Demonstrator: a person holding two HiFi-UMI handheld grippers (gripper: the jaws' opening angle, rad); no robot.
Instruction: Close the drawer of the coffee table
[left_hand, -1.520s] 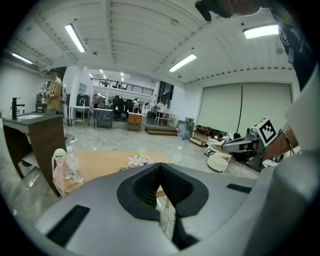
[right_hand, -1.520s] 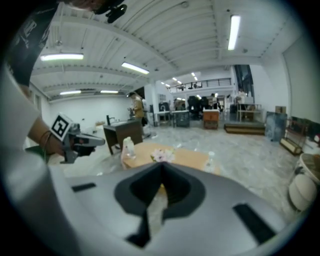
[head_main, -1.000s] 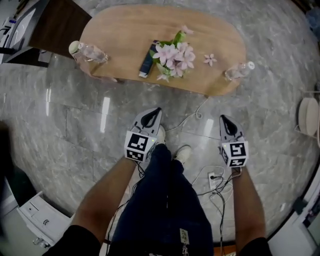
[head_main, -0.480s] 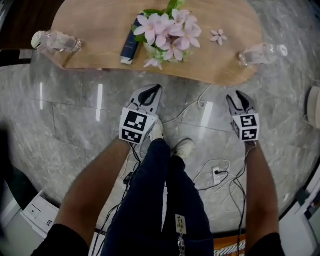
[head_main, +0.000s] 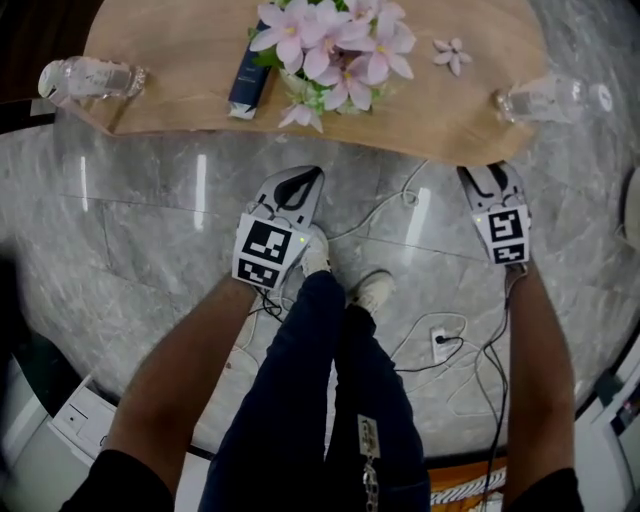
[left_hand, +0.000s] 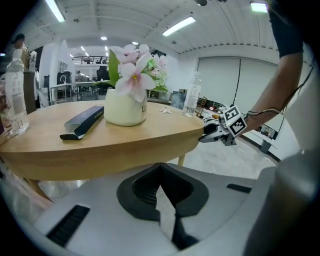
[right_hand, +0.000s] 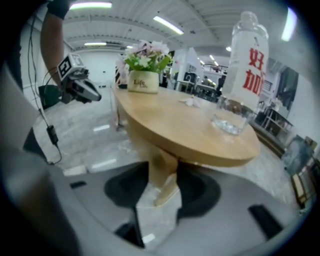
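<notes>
The oval wooden coffee table (head_main: 180, 90) fills the top of the head view; no drawer shows clearly in any view. My left gripper (head_main: 300, 182) is shut and empty, over the floor just short of the table's near edge (left_hand: 100, 145); its fingers meet (left_hand: 160, 172). My right gripper (head_main: 488, 172) reaches the table's edge at the right, under a bottle (head_main: 550, 100). Its jaws are opening with nothing between them (right_hand: 164, 175); a table leg (right_hand: 160, 165) shows beyond the gap. Each gripper view shows the other gripper, the right gripper (left_hand: 215, 132) and the left gripper (right_hand: 85, 90).
On the table stand a vase of pink flowers (head_main: 330, 50), a dark box (head_main: 245, 75) and a second bottle (head_main: 85, 78) at the left end. Cables and a power socket (head_main: 440, 345) lie on the marble floor by the person's shoes (head_main: 315, 255).
Both grippers have come down and forward towards the table's near edge. The right gripper's jaws have spread from shut to wide apart. The left stays shut.
</notes>
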